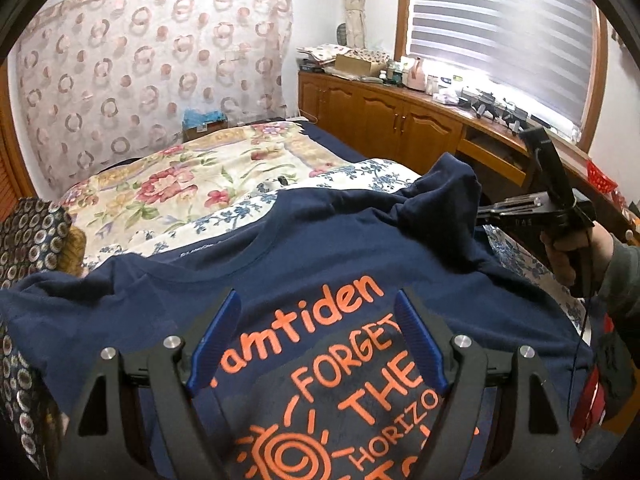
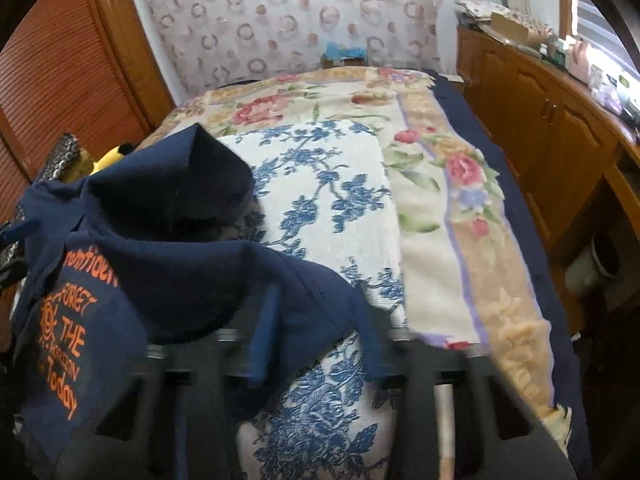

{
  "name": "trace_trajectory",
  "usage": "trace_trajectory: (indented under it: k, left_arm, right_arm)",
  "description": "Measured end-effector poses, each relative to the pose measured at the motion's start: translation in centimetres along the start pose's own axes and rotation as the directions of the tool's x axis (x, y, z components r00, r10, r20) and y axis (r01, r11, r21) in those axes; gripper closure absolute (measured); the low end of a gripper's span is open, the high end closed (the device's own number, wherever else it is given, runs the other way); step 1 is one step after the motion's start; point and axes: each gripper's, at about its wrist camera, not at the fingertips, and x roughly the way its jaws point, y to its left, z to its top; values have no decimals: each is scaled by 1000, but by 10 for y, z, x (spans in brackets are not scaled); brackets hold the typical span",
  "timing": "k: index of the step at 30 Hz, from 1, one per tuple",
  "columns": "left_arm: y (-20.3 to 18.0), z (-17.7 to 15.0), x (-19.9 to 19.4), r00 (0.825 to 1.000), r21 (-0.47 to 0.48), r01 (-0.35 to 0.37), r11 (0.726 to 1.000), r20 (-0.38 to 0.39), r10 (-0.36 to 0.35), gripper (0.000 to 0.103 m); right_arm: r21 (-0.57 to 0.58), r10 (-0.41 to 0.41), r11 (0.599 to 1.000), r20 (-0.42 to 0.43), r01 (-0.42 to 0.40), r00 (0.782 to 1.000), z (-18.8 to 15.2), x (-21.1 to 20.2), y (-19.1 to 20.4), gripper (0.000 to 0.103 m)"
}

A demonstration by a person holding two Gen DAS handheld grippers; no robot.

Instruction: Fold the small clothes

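A: Navy cotton T-shirt point(image 1: 320, 264) with the orange "FORGET THE HORIZON" print — where does it lie?

B: On the bed point(image 2: 460, 240), near its foot end, printed side up, over the white-and-blue floral cloth point(image 2: 340, 208) that tops the pink-flowered blanket point(image 1: 180, 176). The body looks spread out, but I count 0 finished folds.

A: And the claws?

B: The left claw point(image 1: 318, 340) hangs above the print, blue pads wide apart, gripping nothing. The right claw point(image 2: 320, 340) is blurred in its own view; from the left view it reaches to the shirt's raised side. Its jaws are closed, and the navy fabric drapes right over them, so it seems to pinch the sleeve or shoulder edge, which stands up in a peak.

A: So how far along?

B: Early, I'd judge. 1 side is being lifted, probably for the 1st fold inward. The other side, and folding the length in half, appear left to do.
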Motion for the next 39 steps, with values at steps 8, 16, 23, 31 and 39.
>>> trace_trajectory:
  k: [8,16,23,31,39]
  left_arm:
    - [4,-11,-27,999,-32,-34,999,33,35,24]
    - [9,-29,-50,997,-64,-54,996,49,58,24]
    - [1,-37,-53,998,-60,-48,997,46,51,24]
    - [-8,-40,-49,998,-56,-41,998,36,43,24]
    - [-2,-44,-56,997,-80,-57,995,46,61,24]
  right_arm:
    - [-92,76,994,114,-66,991,7,-45,47,103]
    - [-94,-86,991,145,100,986,13,-45,37,75]
    - [2,-160,987,23,160,987,-2,-2,-14,63]
    - [-54,-111,992,43,114,993,-9,0,-1,95]
    - [-111,74,992,146,-58,986,0,-42,49,101]
